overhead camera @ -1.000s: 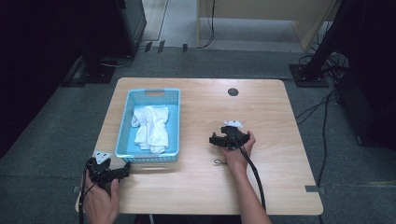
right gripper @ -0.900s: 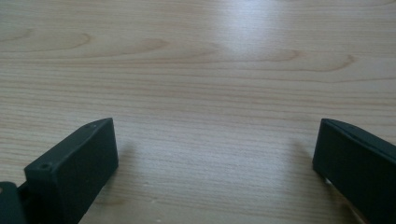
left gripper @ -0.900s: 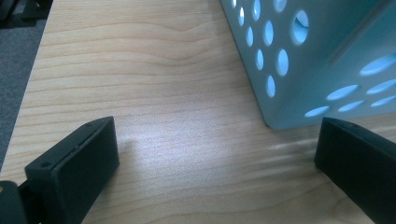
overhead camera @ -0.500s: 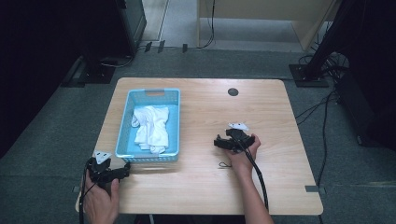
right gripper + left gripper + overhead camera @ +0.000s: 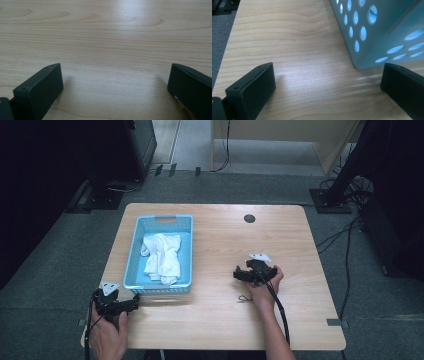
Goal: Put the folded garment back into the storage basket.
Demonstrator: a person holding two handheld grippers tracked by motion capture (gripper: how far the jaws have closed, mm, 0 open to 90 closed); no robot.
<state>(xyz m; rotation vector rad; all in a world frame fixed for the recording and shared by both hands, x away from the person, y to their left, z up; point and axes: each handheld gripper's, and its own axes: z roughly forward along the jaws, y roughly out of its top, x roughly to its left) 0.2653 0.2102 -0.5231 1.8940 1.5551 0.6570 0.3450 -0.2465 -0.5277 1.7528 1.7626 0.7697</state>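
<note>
In the high view, a light wooden table (image 5: 215,320) is seen from above, with a blue perforated basket (image 5: 161,220) set on its left half. A crumpled white cloth (image 5: 161,255) is seen lying inside the basket, spread along its middle and towards its near end. The left gripper (image 5: 131,304) is held low at the table's near left corner, just beside the basket's near left corner, and is gripped by the left hand (image 5: 107,335). The right gripper (image 5: 237,274) is held by the right hand (image 5: 262,287) over the right half of the table, well apart from the basket, with its jaws pointed towards the basket. A small dark loop (image 5: 243,298) is seen on the wood just beside the right hand. A round dark grommet (image 5: 249,218) is set into the far part of the tabletop.

In the left gripper view, the two black jaws are spread wide with nothing held between them. Bare wood is seen between them, and the basket's corner (image 5: 367,37) is seen just ahead, towards the right jaw; whether it is touched cannot be told.

In the right gripper view, the jaws are likewise spread wide and nothing is grasped. Bare wood grain (image 5: 112,50) is seen between and beyond them.
</note>
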